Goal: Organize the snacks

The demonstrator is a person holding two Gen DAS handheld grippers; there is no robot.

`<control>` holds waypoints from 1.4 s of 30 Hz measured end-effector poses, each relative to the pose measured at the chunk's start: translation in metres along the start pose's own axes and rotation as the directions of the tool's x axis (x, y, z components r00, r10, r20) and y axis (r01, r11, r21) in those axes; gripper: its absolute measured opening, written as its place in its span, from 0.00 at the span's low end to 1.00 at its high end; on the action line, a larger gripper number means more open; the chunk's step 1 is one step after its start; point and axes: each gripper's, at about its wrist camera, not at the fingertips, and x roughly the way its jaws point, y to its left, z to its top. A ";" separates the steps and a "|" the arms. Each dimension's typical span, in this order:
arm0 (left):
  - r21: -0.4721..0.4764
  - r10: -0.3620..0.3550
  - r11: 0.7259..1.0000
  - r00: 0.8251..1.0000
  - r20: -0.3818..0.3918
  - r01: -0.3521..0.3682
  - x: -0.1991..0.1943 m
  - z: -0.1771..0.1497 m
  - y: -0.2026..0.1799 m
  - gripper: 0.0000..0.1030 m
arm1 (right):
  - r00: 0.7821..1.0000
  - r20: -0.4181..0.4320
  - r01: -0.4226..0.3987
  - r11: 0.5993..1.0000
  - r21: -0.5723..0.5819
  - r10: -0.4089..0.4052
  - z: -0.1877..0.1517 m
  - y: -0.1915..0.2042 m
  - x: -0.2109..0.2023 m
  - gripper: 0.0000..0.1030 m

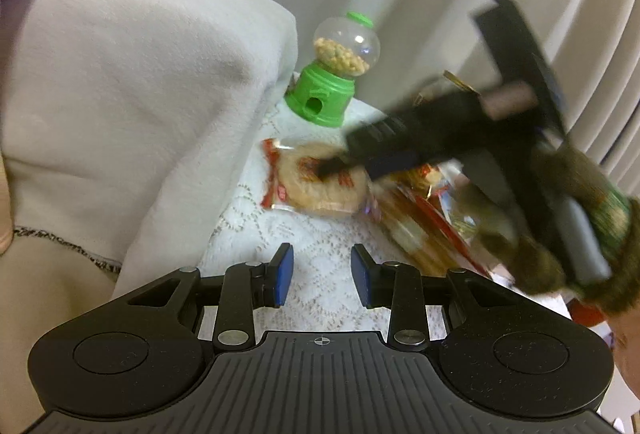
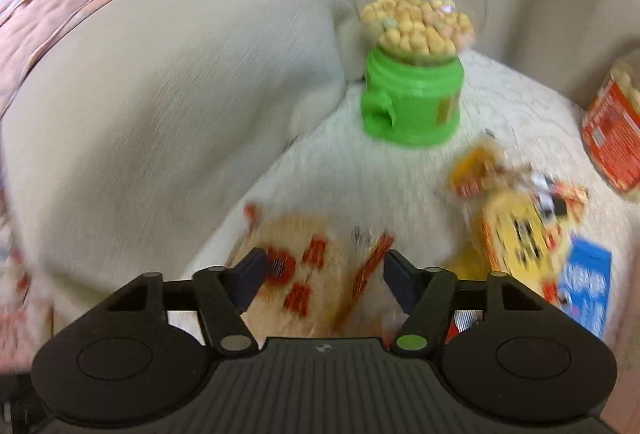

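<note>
Cracker pack (image 2: pixel 316 270) lies flat on the lace cloth (image 1: pixel 320 266), between my right gripper's (image 2: pixel 322 274) spread jaws, tips low over its wrapper. To grip well, I should close on the pack's edges squarely, not the loose film. My left gripper (image 1: pixel 322 274) hangs spread and empty, the pack ahead of it.

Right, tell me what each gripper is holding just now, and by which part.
Nothing is held. The left gripper is open over bare lace cloth. The right gripper is open, its fingers astride the cracker packet but not closed on it.
</note>
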 end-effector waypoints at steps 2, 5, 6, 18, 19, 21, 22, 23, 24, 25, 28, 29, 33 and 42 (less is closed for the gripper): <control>-0.004 0.004 1.000 1.000 0.005 -0.004 -0.002 0.001 -0.001 0.35 | 1.000 -0.020 0.007 1.000 -0.010 -0.007 -0.013 -0.002 -0.011 0.54; 0.002 0.009 1.000 1.000 0.008 -0.009 -0.003 0.003 -0.006 0.35 | 1.000 -0.023 0.012 1.000 -0.013 -0.012 -0.030 -0.008 -0.027 0.48; 0.005 0.012 1.000 1.000 0.008 -0.012 -0.002 0.002 -0.008 0.35 | 1.000 -0.014 0.014 1.000 -0.010 -0.014 -0.035 -0.009 -0.033 0.48; 0.029 0.049 0.998 0.999 0.016 -0.049 0.005 0.018 -0.017 0.35 | 0.983 0.146 0.092 0.984 0.150 -0.114 -0.096 -0.045 -0.097 0.68; 0.024 0.052 0.998 0.999 0.010 -0.052 0.009 0.020 -0.016 0.35 | 0.981 0.153 0.090 0.981 0.170 -0.117 -0.104 -0.049 -0.100 0.68; 0.008 0.049 0.999 0.999 -0.008 -0.049 0.017 0.027 -0.017 0.35 | 0.979 0.171 0.076 0.979 0.187 -0.109 -0.120 -0.056 -0.105 0.68; 0.010 0.046 0.999 0.999 -0.014 -0.046 0.020 0.030 -0.019 0.35 | 0.977 0.186 0.070 0.980 0.185 -0.105 -0.129 -0.058 -0.107 0.68; 0.026 0.045 0.999 0.999 -0.018 -0.045 0.025 0.034 -0.023 0.35 | 0.974 0.199 0.070 0.981 0.180 -0.106 -0.136 -0.059 -0.108 0.68; 0.056 0.043 0.998 0.999 -0.016 -0.042 0.030 0.039 -0.029 0.35 | 0.972 0.210 0.073 0.982 0.177 -0.110 -0.142 -0.060 -0.109 0.68; 0.085 0.037 0.996 0.999 -0.015 -0.035 0.035 0.042 -0.034 0.35 | 0.969 0.219 0.075 0.981 0.177 -0.113 -0.148 -0.062 -0.109 0.70; 0.175 0.036 0.984 0.999 -0.029 -0.030 0.055 0.061 -0.047 0.36 | 0.968 0.227 0.060 0.979 0.193 -0.104 -0.166 -0.068 -0.107 0.70; 0.195 0.072 0.979 0.997 -0.034 -0.064 0.063 0.068 -0.049 0.36 | 0.969 0.227 0.055 0.978 0.201 -0.101 -0.171 -0.068 -0.106 0.70; 0.253 0.164 0.957 0.985 -0.061 -0.143 0.093 0.082 -0.052 0.32 | 0.967 0.246 -0.003 0.968 0.252 -0.061 -0.194 -0.076 -0.107 0.75; 0.281 0.250 0.937 0.960 -0.125 -0.207 0.134 0.083 -0.050 0.34 | 0.968 0.251 -0.032 0.979 0.203 -0.020 -0.208 -0.067 -0.110 0.75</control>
